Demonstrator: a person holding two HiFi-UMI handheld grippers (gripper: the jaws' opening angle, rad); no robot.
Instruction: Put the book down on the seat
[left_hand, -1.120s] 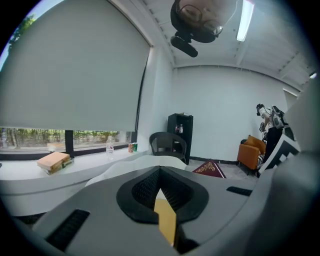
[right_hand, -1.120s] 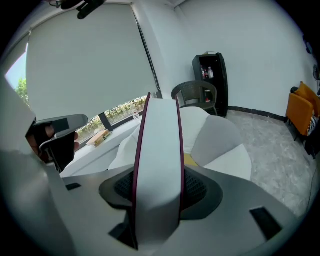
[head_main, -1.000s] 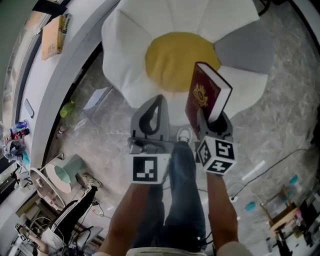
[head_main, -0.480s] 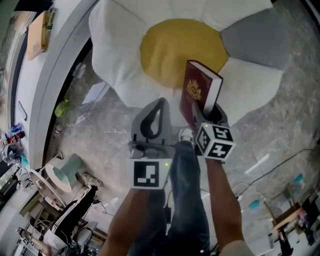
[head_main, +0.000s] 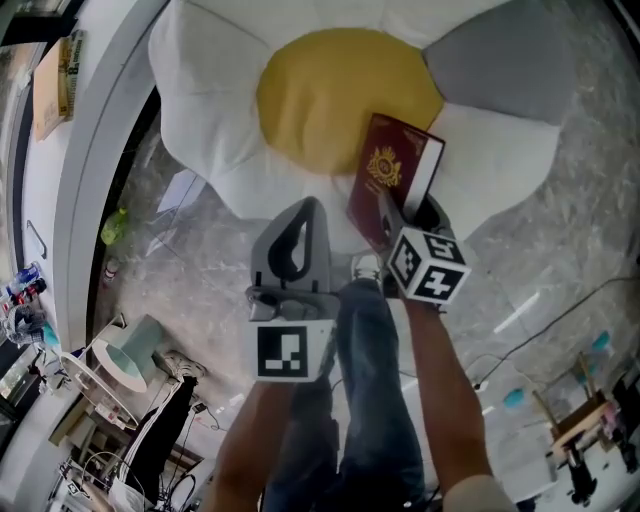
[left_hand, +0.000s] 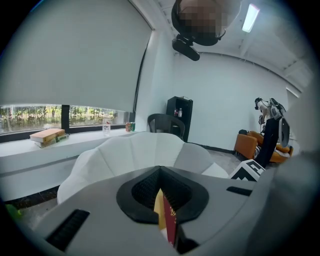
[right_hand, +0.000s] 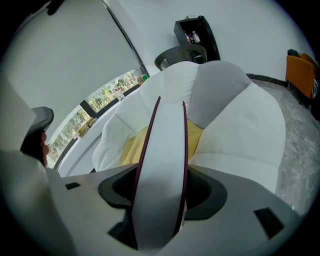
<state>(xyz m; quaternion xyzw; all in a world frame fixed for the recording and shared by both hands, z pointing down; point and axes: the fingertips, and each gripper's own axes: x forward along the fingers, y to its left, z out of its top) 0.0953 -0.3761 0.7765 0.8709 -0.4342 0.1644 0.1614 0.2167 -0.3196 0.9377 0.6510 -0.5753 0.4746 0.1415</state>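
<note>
Book (head_main: 392, 180) sits lower than a second ago, upright over the front petal of the seat (head_main: 330, 90), not yet laid down. Right claw (head_main: 400, 220) grips its lower edge; jaws just eased open slightly, book between them. Left claw (head_main: 308, 210) closed, empty. Release looks near

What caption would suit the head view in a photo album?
Right claw holds a maroon hardcover book with a gold crest above a daisy-shaped white and yellow cushion seat.
</note>
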